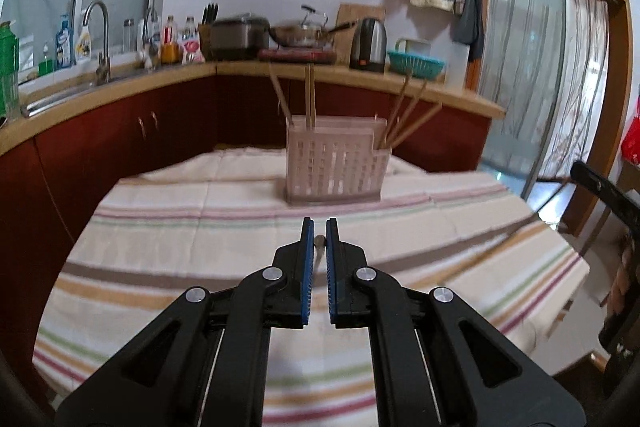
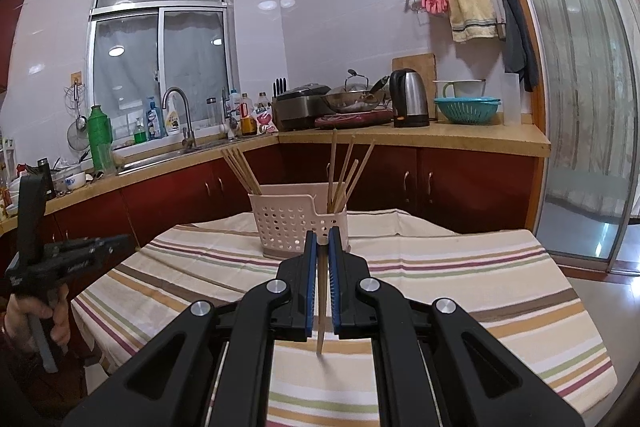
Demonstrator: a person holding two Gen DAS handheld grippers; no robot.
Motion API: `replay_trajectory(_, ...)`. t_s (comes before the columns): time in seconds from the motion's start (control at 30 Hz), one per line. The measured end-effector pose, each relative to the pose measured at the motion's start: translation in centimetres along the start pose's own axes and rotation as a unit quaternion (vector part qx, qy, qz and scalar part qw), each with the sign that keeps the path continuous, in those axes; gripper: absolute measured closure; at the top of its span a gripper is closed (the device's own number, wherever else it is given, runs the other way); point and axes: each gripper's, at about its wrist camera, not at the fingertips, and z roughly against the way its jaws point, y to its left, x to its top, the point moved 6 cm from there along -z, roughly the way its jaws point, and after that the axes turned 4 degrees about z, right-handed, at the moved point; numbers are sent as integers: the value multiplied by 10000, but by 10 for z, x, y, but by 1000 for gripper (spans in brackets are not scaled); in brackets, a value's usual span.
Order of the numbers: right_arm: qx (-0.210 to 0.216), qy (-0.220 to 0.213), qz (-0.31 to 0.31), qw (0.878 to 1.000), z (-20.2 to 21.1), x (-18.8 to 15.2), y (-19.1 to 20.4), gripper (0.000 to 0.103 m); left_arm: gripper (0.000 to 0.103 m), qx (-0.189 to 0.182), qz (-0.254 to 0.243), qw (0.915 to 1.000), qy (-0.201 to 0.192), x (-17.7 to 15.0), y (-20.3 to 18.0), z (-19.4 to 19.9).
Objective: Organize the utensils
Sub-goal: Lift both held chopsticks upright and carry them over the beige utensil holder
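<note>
A pale pink slotted utensil basket [image 1: 332, 163] [image 2: 288, 227] stands on the striped tablecloth, and several wooden chopsticks [image 2: 344, 175] lean out of its two compartments. My left gripper [image 1: 320, 223] hovers above the cloth short of the basket. It is shut on a thin metal utensil [image 1: 319, 245], of which only the rounded end and a bit of shaft show between the blue pads. My right gripper [image 2: 322, 235] is close in front of the basket, shut on a wooden chopstick [image 2: 321, 315] that hangs down below the pads. The left gripper [image 2: 126, 241] also shows at the left, held by a hand [image 2: 36, 315].
The table [image 2: 460, 267] under the striped cloth sits in a corner of red-fronted kitchen counters [image 2: 400, 139]. The counters hold a sink with a tap [image 2: 178, 115], bottles, a wok, a kettle [image 2: 410, 99] and a teal colander [image 2: 466, 109]. A glass sliding door [image 2: 580, 107] is at the right.
</note>
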Motion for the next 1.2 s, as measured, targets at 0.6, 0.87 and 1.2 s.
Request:
replay_trajectory(0.6,138,9,27,9999,-54,20,-1,96,97,-106,-100,9989,-454,59,-6,-46)
replay_trajectory(0.87,170,-130,36,9998,-64,40,-2,96,97,-235,-44,9978,-618,81,-6,-48)
replay_trajectory(1.2,351,-761,229,9962,-78,103,4,96,97,-565,-259,9894,-1314,153,-33,-38)
